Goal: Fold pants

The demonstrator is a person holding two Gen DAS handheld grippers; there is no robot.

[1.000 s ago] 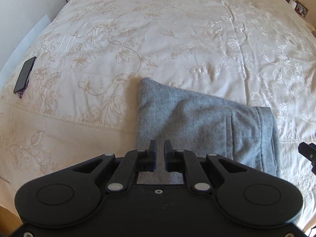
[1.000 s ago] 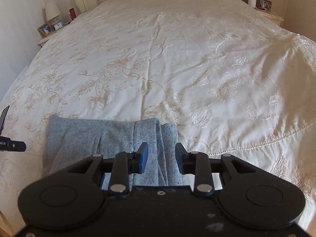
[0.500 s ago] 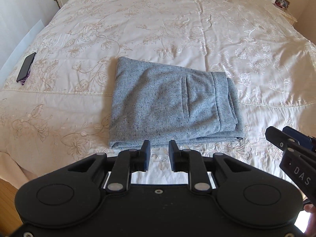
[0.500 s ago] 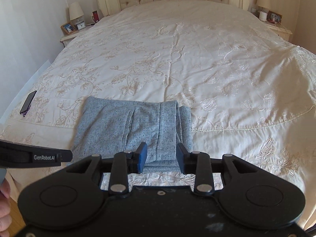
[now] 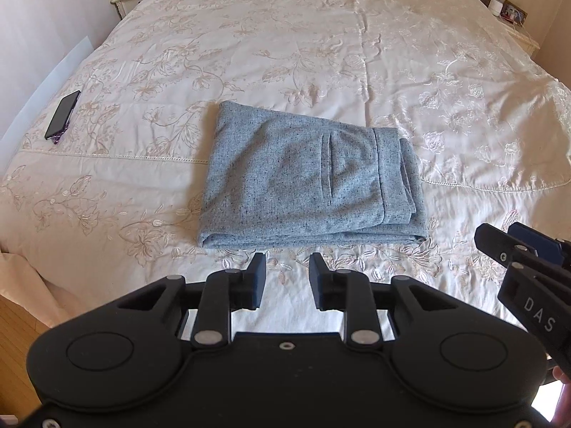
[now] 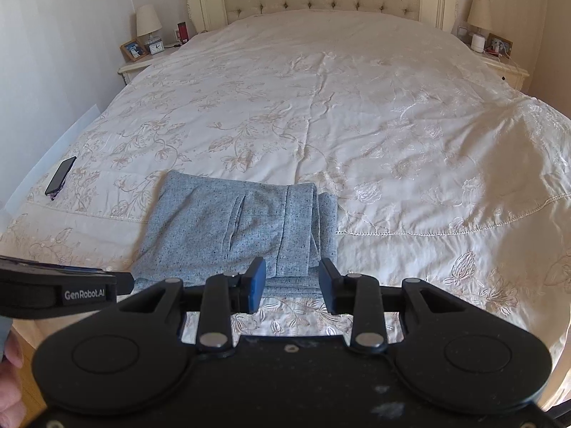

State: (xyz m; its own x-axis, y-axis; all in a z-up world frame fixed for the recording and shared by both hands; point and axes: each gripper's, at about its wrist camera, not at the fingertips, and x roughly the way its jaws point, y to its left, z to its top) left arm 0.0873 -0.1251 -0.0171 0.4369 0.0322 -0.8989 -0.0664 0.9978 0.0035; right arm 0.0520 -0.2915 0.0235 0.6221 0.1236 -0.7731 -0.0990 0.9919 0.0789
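Pants (image 5: 310, 182): folded bundle, frame centre, on bedspread (image 5: 321, 53). My left gripper (image 5: 285, 278) and right gripper (image 6: 292, 280): parted, empty, clear. Folding looks finished; next, perhaps smoothing.

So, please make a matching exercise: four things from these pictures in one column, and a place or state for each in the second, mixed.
1. pants
2. phone
3. left hand-held gripper
4. lamp

A. on nightstand beside headboard
B. folded, lying on bedspread
C. open, holding nothing
D. near bed's left edge

Pairs: 1-B, 2-D, 3-C, 4-A
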